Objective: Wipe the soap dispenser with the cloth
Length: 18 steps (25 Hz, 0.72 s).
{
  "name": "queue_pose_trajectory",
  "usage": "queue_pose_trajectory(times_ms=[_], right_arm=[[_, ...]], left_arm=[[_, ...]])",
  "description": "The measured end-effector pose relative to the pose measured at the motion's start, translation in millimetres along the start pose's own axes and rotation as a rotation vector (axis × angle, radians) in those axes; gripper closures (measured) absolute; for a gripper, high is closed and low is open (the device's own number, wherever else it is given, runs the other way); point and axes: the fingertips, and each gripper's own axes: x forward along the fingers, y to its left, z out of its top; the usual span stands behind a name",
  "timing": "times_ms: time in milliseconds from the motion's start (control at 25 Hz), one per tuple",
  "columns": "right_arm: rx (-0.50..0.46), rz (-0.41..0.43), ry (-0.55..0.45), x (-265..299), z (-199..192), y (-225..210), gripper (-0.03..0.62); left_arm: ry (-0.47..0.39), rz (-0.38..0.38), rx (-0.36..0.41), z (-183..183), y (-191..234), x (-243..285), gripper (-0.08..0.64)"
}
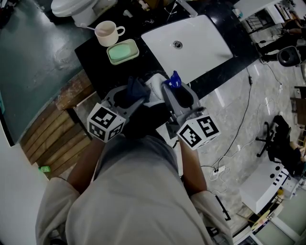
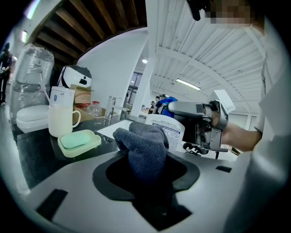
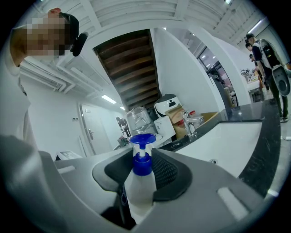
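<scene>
Soap dispenser (image 2: 166, 129) and cloth (image 2: 145, 148) held up at near edge of sink (image 1: 191, 43), wipe about to start

Right gripper (image 3: 143, 179) clamped on soap dispenser body, pump up; left gripper (image 2: 148, 170) clamped on bunched cloth, just beside the label. Risks: hard push likely to twist smooth bottle out of pads; snagged pump likely to squirt. Count: 1 soap dispenser, 1 cloth, 1 sink; beside sink, 1 mug (image 1: 107, 33), 1 soap dish (image 1: 123, 51)

I'm looking at a bathroom mock-up inside a big lab hall: a white basin (image 1: 196, 45) sunk in a black counter (image 1: 91, 50), a toilet (image 1: 76, 9) beyond the counter's far-left corner, a soap dish (image 1: 123, 51) and mug (image 1: 107, 33) near its left edge, cables (image 1: 246, 103) trailing over the polished floor (image 1: 229, 129).
</scene>
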Motion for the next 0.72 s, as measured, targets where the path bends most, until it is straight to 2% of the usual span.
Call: queue_pose_trajectory(times_ms=[720], right_arm=[[0.045,-0.032,-0.026,-5.5,1.0,-11.3,0.471]], left_arm=[[0.049,0.019,-0.011,-19.3,4.4,2.4,0.386]])
